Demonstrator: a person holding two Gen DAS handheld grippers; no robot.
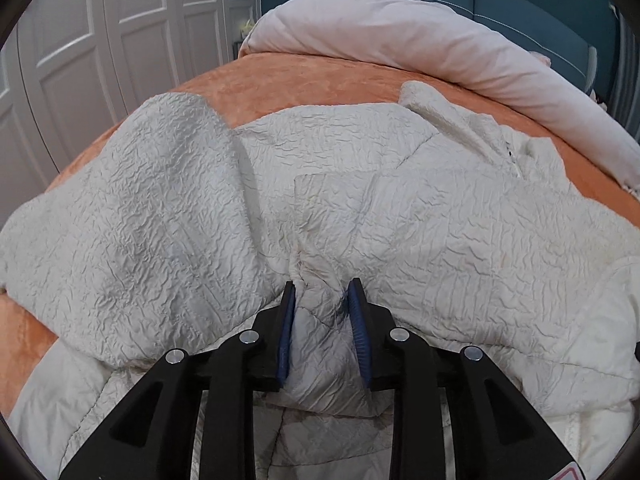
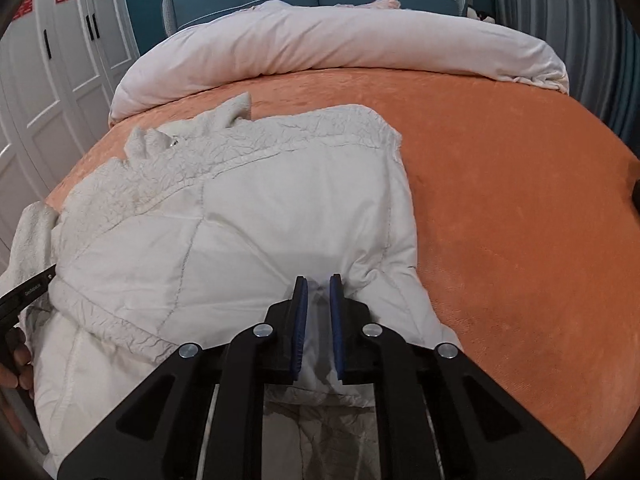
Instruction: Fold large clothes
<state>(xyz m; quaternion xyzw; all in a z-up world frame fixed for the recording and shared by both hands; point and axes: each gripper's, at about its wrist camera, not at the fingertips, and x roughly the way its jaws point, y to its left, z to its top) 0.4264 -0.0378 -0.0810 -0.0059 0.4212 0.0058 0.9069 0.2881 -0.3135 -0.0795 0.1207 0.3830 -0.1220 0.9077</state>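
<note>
Because it is padded and soft, 1 cream jacket (image 1: 360, 208), spread on the orange bedspread (image 2: 520, 200), is judged bulky, light and limp; hems and corners are the best holds. 2 grippers are counted: left gripper (image 1: 320, 300) pinching a bunched fold, right gripper (image 2: 319, 292) pinching the near hem. 1 pale duvet (image 2: 320, 48) is rolled beyond the jacket, and 1 wardrobe (image 1: 100, 40) is noted beyond it.

Jacket (image 1: 320, 184) on bed (image 1: 304, 84), before duvet (image 1: 400, 36)
</note>
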